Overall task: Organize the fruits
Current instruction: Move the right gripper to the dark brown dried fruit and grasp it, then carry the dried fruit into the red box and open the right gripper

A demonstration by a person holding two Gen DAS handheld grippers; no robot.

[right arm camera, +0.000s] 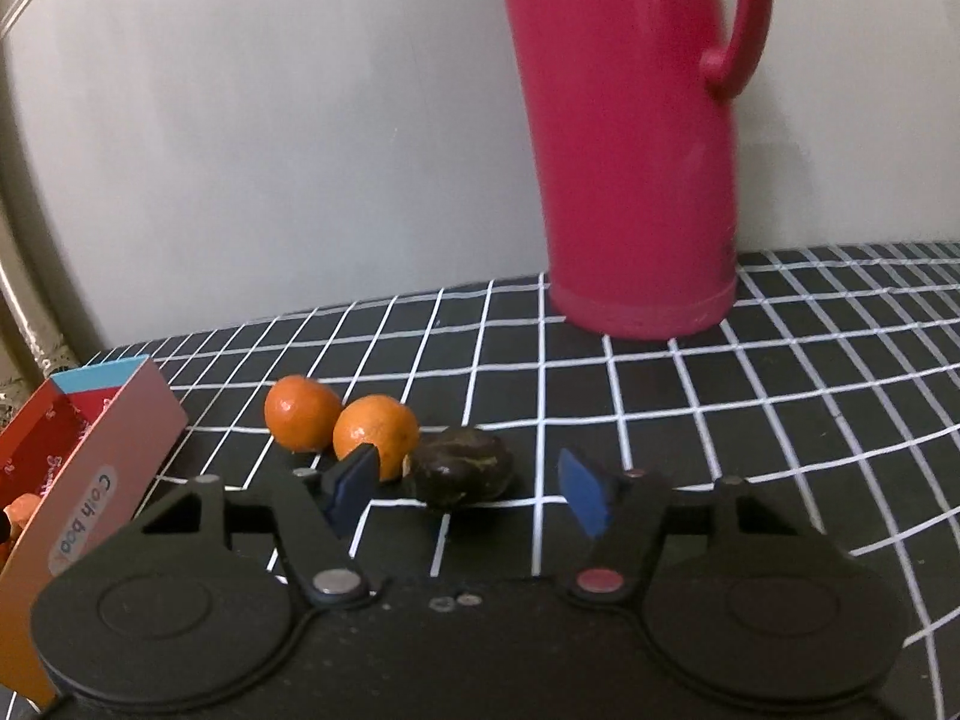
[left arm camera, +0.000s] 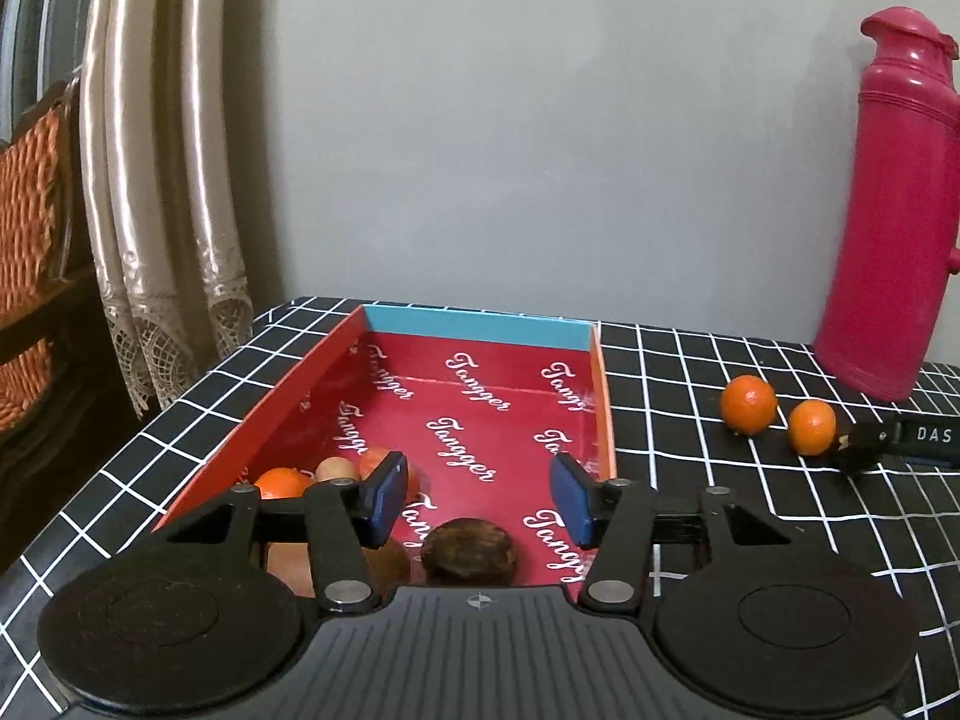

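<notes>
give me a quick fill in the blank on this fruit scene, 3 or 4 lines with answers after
1. The number of oranges lying on the tablecloth outside the box is ____.
2. The tall jug standing by the wall is coloured ____.
3. The right gripper has its jaws ____, with a dark fruit just ahead of them.
4. The word printed again and again inside the box is ____.

Missing words: two; pink; open; Tangger
</notes>
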